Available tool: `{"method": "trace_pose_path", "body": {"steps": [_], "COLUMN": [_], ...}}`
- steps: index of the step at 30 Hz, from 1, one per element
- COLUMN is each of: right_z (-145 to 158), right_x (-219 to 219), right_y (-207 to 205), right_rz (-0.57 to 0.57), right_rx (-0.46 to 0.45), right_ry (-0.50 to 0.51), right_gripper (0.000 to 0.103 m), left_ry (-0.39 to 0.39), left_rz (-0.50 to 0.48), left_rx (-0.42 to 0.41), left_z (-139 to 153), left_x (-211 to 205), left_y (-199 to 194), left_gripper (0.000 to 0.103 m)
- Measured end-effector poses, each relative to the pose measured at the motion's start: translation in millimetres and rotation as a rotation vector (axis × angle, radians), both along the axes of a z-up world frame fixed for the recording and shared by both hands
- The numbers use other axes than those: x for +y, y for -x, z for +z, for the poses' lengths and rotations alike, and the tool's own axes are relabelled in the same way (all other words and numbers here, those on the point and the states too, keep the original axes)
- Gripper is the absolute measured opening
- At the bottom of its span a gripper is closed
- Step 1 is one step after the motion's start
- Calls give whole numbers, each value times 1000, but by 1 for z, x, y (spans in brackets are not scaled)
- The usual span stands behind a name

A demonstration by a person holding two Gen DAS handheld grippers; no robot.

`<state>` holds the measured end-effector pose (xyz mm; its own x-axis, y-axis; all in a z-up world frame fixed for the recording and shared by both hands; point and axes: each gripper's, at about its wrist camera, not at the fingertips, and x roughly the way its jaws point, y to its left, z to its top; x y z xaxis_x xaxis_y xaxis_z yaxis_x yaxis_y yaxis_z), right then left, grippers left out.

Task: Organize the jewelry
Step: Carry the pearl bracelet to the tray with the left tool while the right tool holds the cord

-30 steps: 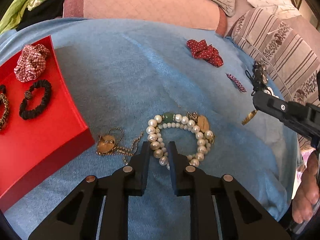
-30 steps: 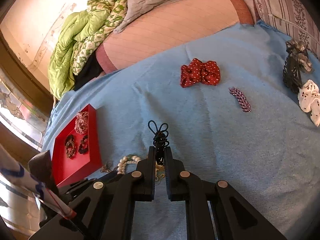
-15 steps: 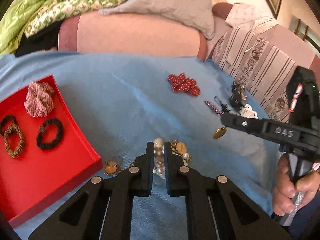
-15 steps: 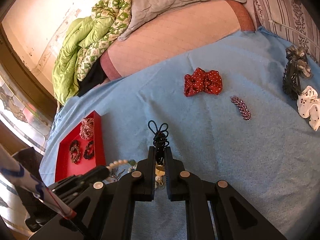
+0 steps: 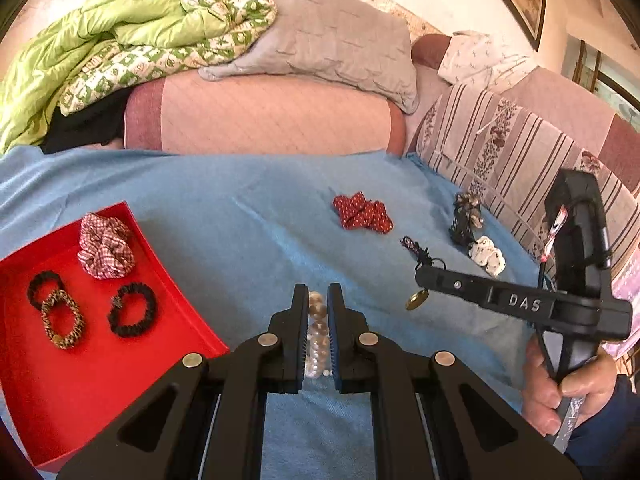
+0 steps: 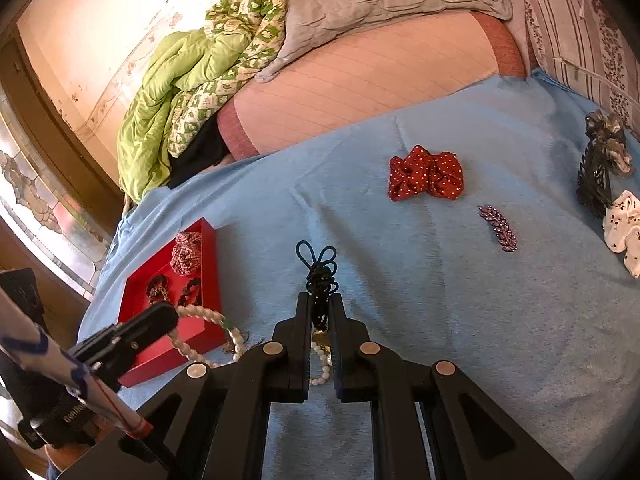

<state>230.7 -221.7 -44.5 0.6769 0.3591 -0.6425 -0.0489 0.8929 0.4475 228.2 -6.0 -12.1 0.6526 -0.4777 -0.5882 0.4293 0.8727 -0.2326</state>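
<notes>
My left gripper [image 5: 318, 292] is shut on a pearl strand [image 5: 317, 336], which hangs off the blue cover; in the right wrist view the pearls [image 6: 200, 314] loop down from its tip [image 6: 168, 316]. My right gripper [image 6: 319, 300] is shut on a dark knotted cord [image 6: 320, 268]. A gold pendant [image 5: 416, 301] dangles below it in the left wrist view, where that gripper [image 5: 420, 274] is at the right, held by a hand [image 5: 568, 384]. The red tray [image 5: 100, 380] lies at the left with a checked scrunchie [image 5: 106, 246] and several hair ties.
On the blue cover [image 6: 440, 320] lie a red dotted scrunchie [image 6: 426, 174], a purple leaf clip [image 6: 498, 228], a black claw clip [image 6: 596, 176] and a white scrunchie [image 6: 624, 232]. A pink bolster [image 5: 260, 116], grey pillow and green quilt [image 5: 120, 40] line the back.
My left gripper has closed on the pearl strand and risen with it off the cover, tilting upward. My right gripper has stayed put with the cord in it.
</notes>
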Motion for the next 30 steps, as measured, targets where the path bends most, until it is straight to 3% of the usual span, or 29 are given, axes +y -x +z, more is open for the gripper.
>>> {"method": "trace_pose_path", "body": {"steps": [11,30], "right_z": [2,5], "right_x": [23,97], "right_y": [-5,-10], "right_rz": [52,194], "right_rx": [-13,-65], "right_ry": [-1,-6], "right_gripper": [9,9], "left_ry": [15,54], "left_rz": [66,225], "left_rx": [-13,-17], "left_z": [10,18], "left_x": [31,124], "left_y": [-3,1], "left_gripper": [9,9]}}
